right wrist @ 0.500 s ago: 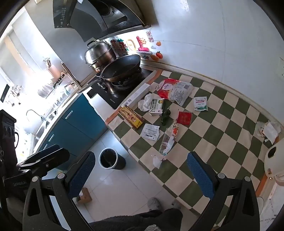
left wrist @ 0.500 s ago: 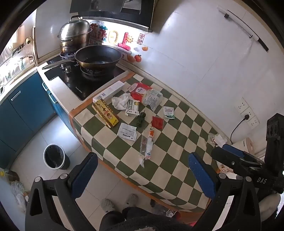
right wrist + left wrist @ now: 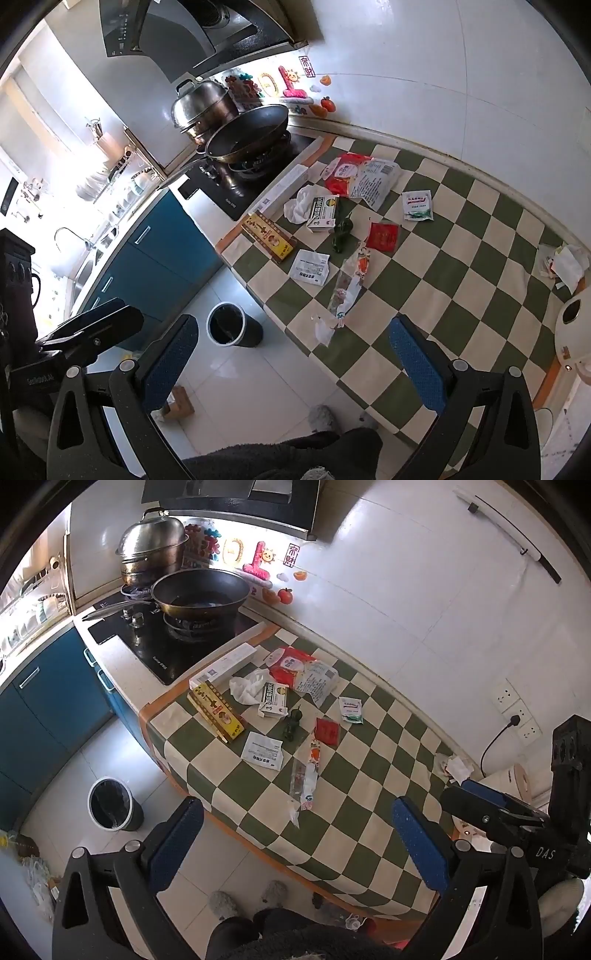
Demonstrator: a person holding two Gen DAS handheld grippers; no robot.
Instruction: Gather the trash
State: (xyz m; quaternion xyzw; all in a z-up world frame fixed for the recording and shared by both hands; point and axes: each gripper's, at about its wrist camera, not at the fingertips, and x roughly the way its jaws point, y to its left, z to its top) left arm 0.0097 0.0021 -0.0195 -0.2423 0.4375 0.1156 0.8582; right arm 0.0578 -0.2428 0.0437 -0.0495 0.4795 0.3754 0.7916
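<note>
Checkered tablecloth (image 3: 369, 775) before us bears scattered wrappers (image 3: 306, 775), print unreadable, trash bin (image 3: 110, 805) on the floor beside it, while our left gripper (image 3: 295, 843) and right gripper (image 3: 291, 356) hover spread wide, empty.

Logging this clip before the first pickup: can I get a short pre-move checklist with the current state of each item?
1. Left gripper open, nothing in it: ok.
2. Right gripper open, nothing in it: ok.
3. Trash on the checkered tablecloth in view, for example the long clear wrapper: ok.
4. Bin on the floor beside the table, top uncovered: ok.
5. Room left in the bin: cannot tell.
</note>
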